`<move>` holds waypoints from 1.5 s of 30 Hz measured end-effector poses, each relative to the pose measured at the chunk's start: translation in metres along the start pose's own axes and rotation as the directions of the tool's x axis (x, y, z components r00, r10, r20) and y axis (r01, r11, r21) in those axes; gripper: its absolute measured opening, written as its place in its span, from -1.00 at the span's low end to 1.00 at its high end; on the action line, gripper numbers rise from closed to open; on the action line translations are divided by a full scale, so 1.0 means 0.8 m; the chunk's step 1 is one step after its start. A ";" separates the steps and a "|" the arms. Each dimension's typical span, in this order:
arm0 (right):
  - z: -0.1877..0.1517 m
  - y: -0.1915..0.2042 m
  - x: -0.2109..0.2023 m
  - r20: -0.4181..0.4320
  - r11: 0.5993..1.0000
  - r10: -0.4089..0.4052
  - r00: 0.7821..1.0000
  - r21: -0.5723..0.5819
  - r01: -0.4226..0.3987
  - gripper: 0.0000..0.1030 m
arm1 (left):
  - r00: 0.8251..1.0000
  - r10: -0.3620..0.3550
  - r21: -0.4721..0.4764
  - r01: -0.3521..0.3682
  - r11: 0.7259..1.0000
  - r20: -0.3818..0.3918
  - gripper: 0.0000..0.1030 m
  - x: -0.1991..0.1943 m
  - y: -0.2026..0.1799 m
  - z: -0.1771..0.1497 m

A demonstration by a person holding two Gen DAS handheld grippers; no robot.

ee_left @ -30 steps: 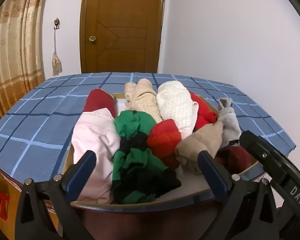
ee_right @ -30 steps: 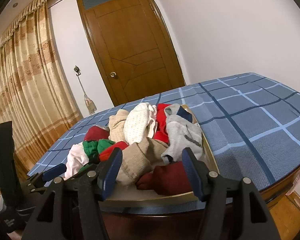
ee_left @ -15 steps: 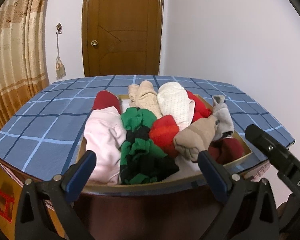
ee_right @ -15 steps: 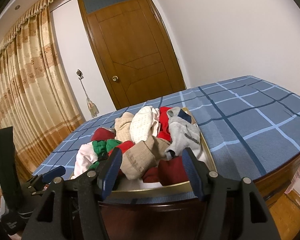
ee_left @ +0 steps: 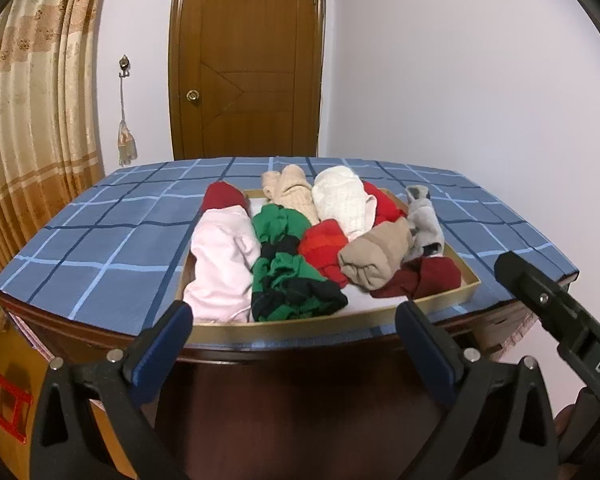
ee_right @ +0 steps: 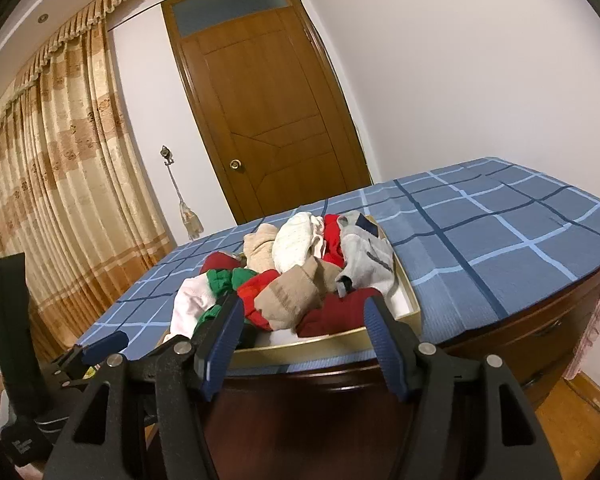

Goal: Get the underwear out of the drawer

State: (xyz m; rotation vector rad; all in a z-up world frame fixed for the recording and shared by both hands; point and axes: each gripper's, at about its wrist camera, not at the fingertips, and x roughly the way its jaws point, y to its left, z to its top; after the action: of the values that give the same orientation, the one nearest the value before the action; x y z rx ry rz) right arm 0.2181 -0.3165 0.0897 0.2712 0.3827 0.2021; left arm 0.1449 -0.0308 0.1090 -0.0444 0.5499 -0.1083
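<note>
The underwear (ee_left: 296,252) lies as a heap of rolled pieces in a shallow drawer (ee_left: 300,330) sitting on the blue checked cloth (ee_left: 100,248) of a table: a pink roll (ee_left: 222,268) at the heap's 8 o'clock, a green-and-black piece (ee_left: 288,272) at 6, a tan roll (ee_left: 376,258) and a dark red piece (ee_left: 424,278) toward 4, with cream, white and grey pieces at the back, around 12 to 2. Over the last second both claws have drawn back from the drawer: the heap has shrunk in both views and the drawer's front edge, which was down between the fingers, now sits clear above them, with the dark table front showing below. The left claw (ee_left: 296,344) is spread wide with nothing in it, and the right claw (ee_right: 304,332) is likewise spread and empty, at 3 o'clock of the left. Every piece appears to lie where it was, so nothing has come out yet; the retreat probably means a fresh approach is needed before any piece can be pinched.
</note>
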 end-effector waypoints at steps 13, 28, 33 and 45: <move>-0.017 0.010 -0.049 0.026 1.000 0.015 1.000 -0.003 -0.015 0.26 | 1.000 -0.001 -0.001 0.001 1.000 0.020 0.99 -0.044 0.001 -0.019; -0.034 0.030 -0.121 0.065 0.999 0.050 0.997 -0.025 -0.049 0.35 | 0.998 0.018 0.014 -0.019 1.000 0.059 0.99 -0.105 0.002 -0.052; -0.040 0.039 -0.143 0.070 0.998 0.062 0.996 -0.032 -0.060 0.38 | 0.998 0.026 0.028 -0.028 0.999 0.057 0.99 -0.121 0.002 -0.064; -0.063 0.059 -0.192 0.096 0.996 0.064 0.993 -0.073 -0.057 0.40 | 0.996 0.030 0.020 -0.032 0.999 0.079 0.99 -0.161 0.006 -0.091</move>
State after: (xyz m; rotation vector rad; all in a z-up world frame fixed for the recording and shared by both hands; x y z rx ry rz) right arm 0.0517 -0.2981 0.1109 0.2226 0.2692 0.2602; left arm -0.0022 -0.0125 0.1135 -0.0196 0.4710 -0.0815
